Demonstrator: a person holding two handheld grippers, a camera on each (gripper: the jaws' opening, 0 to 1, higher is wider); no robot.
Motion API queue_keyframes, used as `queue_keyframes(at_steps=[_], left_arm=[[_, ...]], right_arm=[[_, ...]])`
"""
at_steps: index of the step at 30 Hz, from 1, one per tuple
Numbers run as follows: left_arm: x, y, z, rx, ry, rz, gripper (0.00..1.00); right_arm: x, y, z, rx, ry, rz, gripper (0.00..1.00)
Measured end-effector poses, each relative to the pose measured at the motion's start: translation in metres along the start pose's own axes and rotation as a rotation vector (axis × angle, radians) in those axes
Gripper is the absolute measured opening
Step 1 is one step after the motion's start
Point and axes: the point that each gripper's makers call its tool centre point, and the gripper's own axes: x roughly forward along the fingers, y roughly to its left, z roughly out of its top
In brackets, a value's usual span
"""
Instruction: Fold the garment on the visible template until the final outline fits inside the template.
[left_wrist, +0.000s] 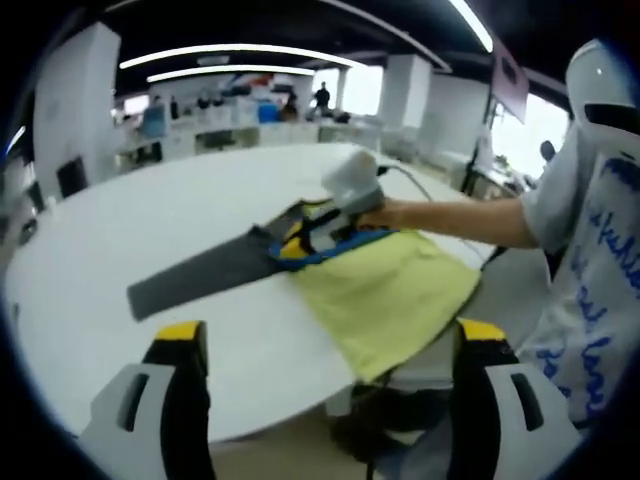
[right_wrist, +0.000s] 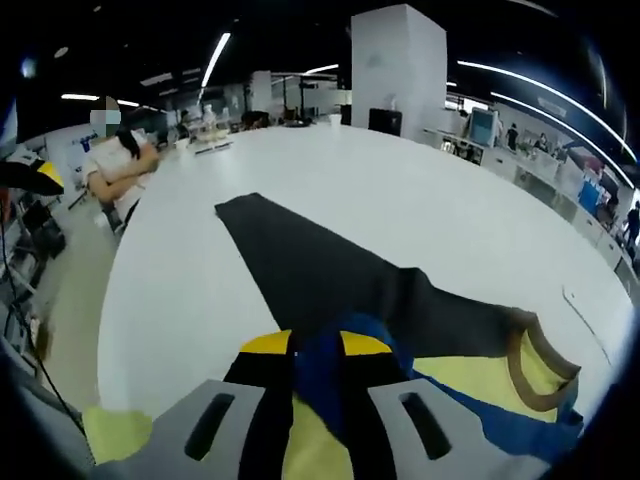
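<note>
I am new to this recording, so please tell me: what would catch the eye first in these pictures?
The bright yellow garment lies on the white table, its dark grey sleeve stretched out flat. The right gripper, held by a person's hand, pinches the blue trim near the collar. The left gripper hangs open, short of the cloth.

Soft matt cloth garment (left_wrist: 385, 290) lies on a smooth, faintly glossy white table (left_wrist: 150, 215).
</note>
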Motion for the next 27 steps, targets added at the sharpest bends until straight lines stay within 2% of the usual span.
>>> queue_keyframes(at_steps=[1,5,7,9,12,18,22,25,27], left_arm=[[0.001,-0.001,-0.001,0.0,0.004,-0.004,0.97],[0.001,-0.003,0.002,0.005,0.001,-0.008,0.96],[0.001,-0.002,0.004,0.006,-0.003,-0.005,0.97],[0.0,-0.002,0.004,0.009,-0.004,-0.002,0.97],[0.0,-0.002,0.005,0.009,-0.005,-0.002,0.97],[0.002,-0.003,0.003,0.009,0.005,-0.005,0.97],[0.005,-0.006,0.007,0.021,0.004,-0.018,0.97],[0.006,-0.008,0.009,0.033,0.008,-0.025,0.97],[0.008,-0.01,0.011,0.039,0.013,-0.029,0.97]], right_arm=[[0.0,0.003,-0.004,-0.025,0.006,-0.003,0.18],[0.005,0.016,-0.01,-0.019,0.011,0.025,0.22],[0.011,0.015,-0.014,-0.067,0.022,0.018,0.19],[0.013,0.014,-0.014,-0.079,0.026,0.012,0.13],[0.015,0.011,-0.018,-0.047,0.04,0.016,0.03],[0.004,0.018,-0.009,0.009,0.017,0.042,0.03],[0.003,0.025,-0.013,0.023,0.028,0.06,0.05],[0.0,0.04,-0.013,0.076,0.021,0.119,0.01],[0.0,0.042,-0.014,0.073,0.023,0.118,0.01]])
